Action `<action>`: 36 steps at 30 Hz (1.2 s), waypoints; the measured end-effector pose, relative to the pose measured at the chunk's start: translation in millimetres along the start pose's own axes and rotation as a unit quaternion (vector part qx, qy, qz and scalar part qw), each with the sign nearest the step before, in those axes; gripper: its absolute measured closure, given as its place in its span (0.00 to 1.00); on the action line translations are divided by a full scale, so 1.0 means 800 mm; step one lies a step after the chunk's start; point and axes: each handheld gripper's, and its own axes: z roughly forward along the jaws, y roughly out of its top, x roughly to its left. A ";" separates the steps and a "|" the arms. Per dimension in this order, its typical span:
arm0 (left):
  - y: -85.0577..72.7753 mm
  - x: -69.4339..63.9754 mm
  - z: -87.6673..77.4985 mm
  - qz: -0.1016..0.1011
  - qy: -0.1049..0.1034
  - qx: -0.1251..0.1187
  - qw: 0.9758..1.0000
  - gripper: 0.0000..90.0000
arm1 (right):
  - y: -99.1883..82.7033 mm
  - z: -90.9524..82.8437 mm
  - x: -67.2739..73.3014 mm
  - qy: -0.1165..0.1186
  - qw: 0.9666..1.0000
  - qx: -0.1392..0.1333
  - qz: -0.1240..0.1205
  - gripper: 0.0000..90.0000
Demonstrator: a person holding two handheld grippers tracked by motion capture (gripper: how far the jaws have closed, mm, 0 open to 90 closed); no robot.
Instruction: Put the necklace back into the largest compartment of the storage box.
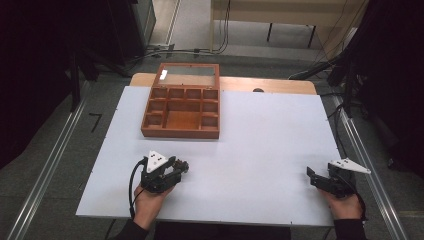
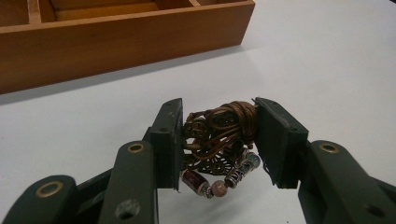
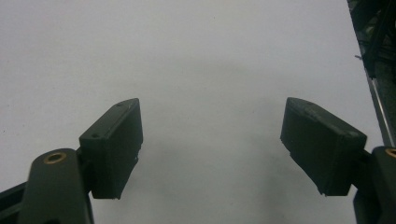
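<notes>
A bundle of brown cord with metal charms and coloured beads, a bracelet (image 2: 218,140), is pinched between the two black jaws of my left gripper (image 2: 218,135), which is shut on it just above the white table. From above, the left gripper (image 1: 181,165) sits at the table's front left with the bracelet (image 1: 183,165) at its tips. An open wooden box (image 1: 181,107) with several compartments stands farther back, its front wall (image 2: 116,39) close ahead of the left jaws. At the front right my right gripper (image 1: 311,175) rests open, with bare table between its jaws (image 3: 210,149).
The box's glass lid (image 1: 189,75) stands open at the back. The white table (image 1: 260,135) ends in a wooden strip (image 1: 270,85) at the far side. Metal rails (image 1: 372,175) run along both sides on the floor, and cables lie beyond the table.
</notes>
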 end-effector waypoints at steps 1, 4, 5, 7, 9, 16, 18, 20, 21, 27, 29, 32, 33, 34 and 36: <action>0.001 0.000 0.000 0.001 0.001 -0.001 1.000 0.61 | 0.000 0.000 0.000 0.000 1.000 -0.001 0.000 0.21; 0.003 0.000 0.000 0.002 0.003 -0.002 1.000 0.61 | 0.000 0.000 -0.001 0.000 1.000 -0.001 0.000 0.21; 0.004 0.000 0.000 0.001 0.003 -0.002 1.000 0.61 | 0.000 0.000 -0.001 -0.001 1.000 -0.001 0.000 0.21; 0.007 0.001 0.000 0.000 0.006 -0.004 1.000 0.61 | 0.000 -0.001 0.000 -0.001 1.000 -0.002 0.001 0.21; 0.010 0.002 0.001 0.000 0.005 -0.006 1.000 0.61 | 0.000 0.000 0.000 -0.001 1.000 -0.001 0.000 0.21; 0.017 0.008 0.002 -0.006 0.010 -0.012 1.000 0.61 | 0.000 0.000 0.000 -0.001 1.000 0.000 0.001 0.22; 0.019 0.009 0.003 -0.007 0.012 -0.012 1.000 0.61 | 0.000 0.000 0.000 -0.001 1.000 0.000 0.001 0.21; 0.022 0.012 0.004 -0.011 0.012 -0.013 1.000 0.61 | 0.000 0.000 0.000 0.000 1.000 0.000 0.001 0.21; 0.023 0.013 0.005 -0.012 0.012 -0.013 1.000 0.61 | 0.000 0.000 0.000 0.000 1.000 0.000 0.001 0.21; 0.030 0.018 0.008 -0.020 0.011 -0.015 1.000 0.61 | 0.000 0.000 0.000 0.000 1.000 0.001 0.001 0.21; 0.031 0.019 0.009 -0.020 0.011 -0.014 1.000 0.61 | 0.000 0.001 0.000 0.000 1.000 0.000 0.001 0.21; 0.035 0.020 0.011 -0.020 0.013 -0.014 1.000 0.61 | 0.000 0.000 0.000 0.000 1.000 0.000 0.000 0.21; 0.036 0.021 0.011 -0.019 0.015 -0.014 1.000 0.61 | 0.000 0.000 0.000 0.000 1.000 0.000 0.000 0.21; 0.037 0.021 0.012 -0.020 0.016 -0.015 1.000 0.61 | 0.000 0.000 0.000 0.000 1.000 0.001 0.002 0.21; 0.040 0.023 0.013 -0.020 0.018 -0.016 0.999 0.61 | 0.000 0.001 0.001 0.000 1.000 0.001 0.002 0.21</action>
